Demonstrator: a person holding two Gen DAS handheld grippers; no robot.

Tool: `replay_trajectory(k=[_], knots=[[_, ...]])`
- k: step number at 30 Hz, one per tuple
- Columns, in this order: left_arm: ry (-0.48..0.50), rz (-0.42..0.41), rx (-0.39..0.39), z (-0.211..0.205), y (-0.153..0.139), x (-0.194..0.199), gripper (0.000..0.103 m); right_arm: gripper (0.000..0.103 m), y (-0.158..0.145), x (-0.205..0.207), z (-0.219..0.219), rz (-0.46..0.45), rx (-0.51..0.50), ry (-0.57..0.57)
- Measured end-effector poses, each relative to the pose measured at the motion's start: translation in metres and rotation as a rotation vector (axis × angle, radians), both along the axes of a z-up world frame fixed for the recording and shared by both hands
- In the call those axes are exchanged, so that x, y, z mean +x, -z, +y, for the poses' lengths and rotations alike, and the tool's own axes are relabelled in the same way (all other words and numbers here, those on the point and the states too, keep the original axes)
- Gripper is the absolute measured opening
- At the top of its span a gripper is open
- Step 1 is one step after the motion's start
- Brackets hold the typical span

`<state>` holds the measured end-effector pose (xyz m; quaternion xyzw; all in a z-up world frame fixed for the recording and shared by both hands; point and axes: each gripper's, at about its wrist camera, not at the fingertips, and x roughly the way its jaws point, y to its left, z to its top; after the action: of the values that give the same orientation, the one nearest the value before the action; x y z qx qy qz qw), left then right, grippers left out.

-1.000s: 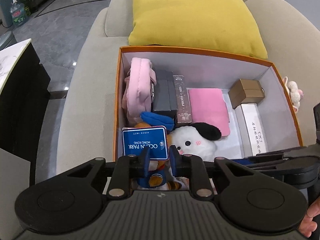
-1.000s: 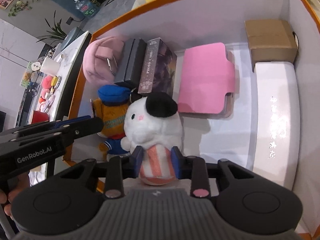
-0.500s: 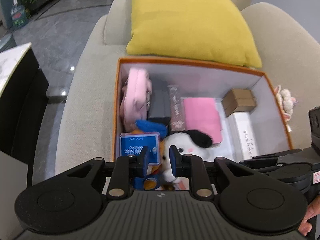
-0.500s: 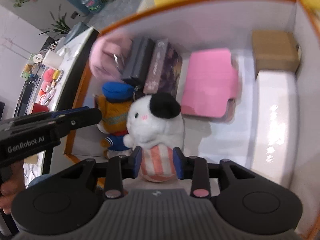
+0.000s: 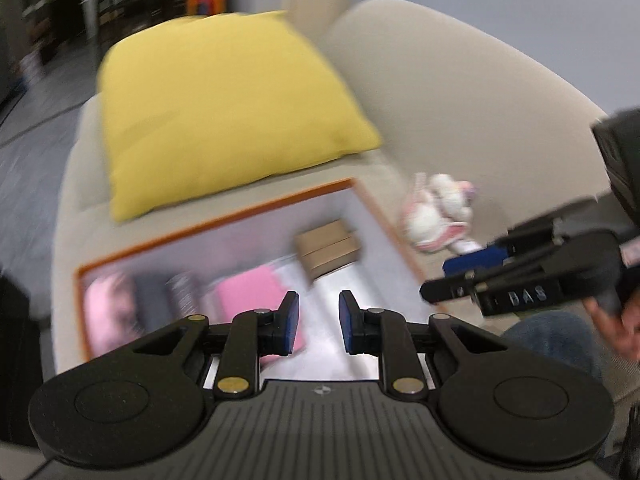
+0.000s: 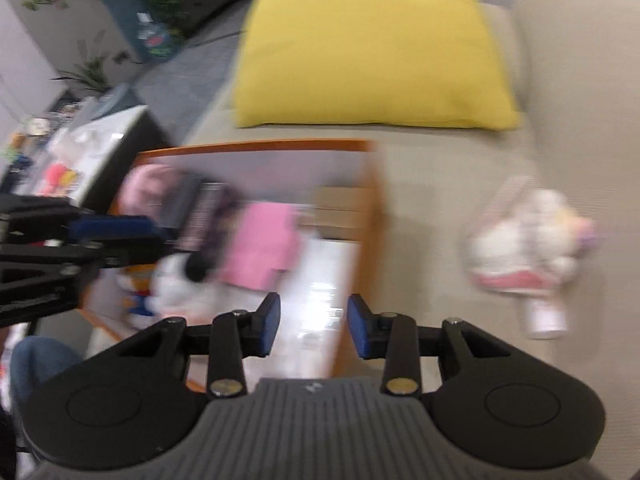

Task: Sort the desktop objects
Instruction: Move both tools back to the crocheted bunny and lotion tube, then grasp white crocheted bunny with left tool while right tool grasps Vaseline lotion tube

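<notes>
An orange-rimmed box [image 5: 224, 216] [image 6: 256, 145] sits on a beige sofa and holds a pink pouch [image 6: 144, 184], dark boxes, a pink case [image 5: 248, 292] [image 6: 264, 240], a brown carton [image 5: 328, 248], a white box [image 6: 320, 300], a duck plush and a white dog plush [image 6: 176, 284]. A small white and pink plush [image 5: 440, 212] [image 6: 528, 240] lies on the sofa right of the box. My left gripper [image 5: 319, 322] is open and empty above the box. My right gripper [image 6: 313, 326] is open and empty over the box's right edge. Both views are blurred.
A yellow cushion [image 5: 224, 112] [image 6: 372, 48] leans on the sofa back behind the box. A dark side table [image 6: 100, 140] with small items stands to the left. The person's knee in jeans [image 5: 552, 336] is at the right.
Both grippers let go of their plush toys, which stay in the box, and opened. Both have lifted and swung right, bringing the small white and pink plush into view.
</notes>
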<state>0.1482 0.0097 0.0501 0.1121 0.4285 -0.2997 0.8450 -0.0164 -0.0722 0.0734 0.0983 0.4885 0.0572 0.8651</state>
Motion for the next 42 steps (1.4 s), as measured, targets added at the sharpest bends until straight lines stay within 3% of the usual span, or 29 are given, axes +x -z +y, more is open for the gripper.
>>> replay_trajectory(k=[7,11,13,16,23,29,37,42], knots=[[0.167,-0.016,0.015,-0.078,0.013,0.010,0.035,0.039,0.024,-0.002,-0.071,0.120,-0.218,0.036],[0.246,-0.018,0.035,-0.118,0.030,0.016,0.054,0.040,0.042,0.006,-0.100,0.190,-0.295,0.010],[0.290,-0.024,0.055,-0.137,0.039,0.021,0.054,0.040,0.048,0.014,-0.112,0.213,-0.324,-0.004],[0.337,-0.016,0.080,-0.161,0.052,0.034,0.057,0.035,0.054,0.025,-0.127,0.217,-0.346,-0.053],[0.464,-0.038,0.156,-0.210,0.086,0.065,0.064,0.035,0.067,0.053,-0.123,0.222,-0.433,-0.230],[0.534,0.057,0.204,-0.236,0.123,0.094,0.067,0.035,0.074,0.066,-0.127,0.236,-0.385,-0.240],[0.495,0.271,0.205,-0.254,0.147,0.127,0.067,0.035,0.075,0.069,-0.124,0.237,-0.380,-0.237],[0.446,0.325,0.223,-0.259,0.160,0.129,0.056,0.037,0.079,0.067,-0.120,0.241,-0.398,-0.245]])
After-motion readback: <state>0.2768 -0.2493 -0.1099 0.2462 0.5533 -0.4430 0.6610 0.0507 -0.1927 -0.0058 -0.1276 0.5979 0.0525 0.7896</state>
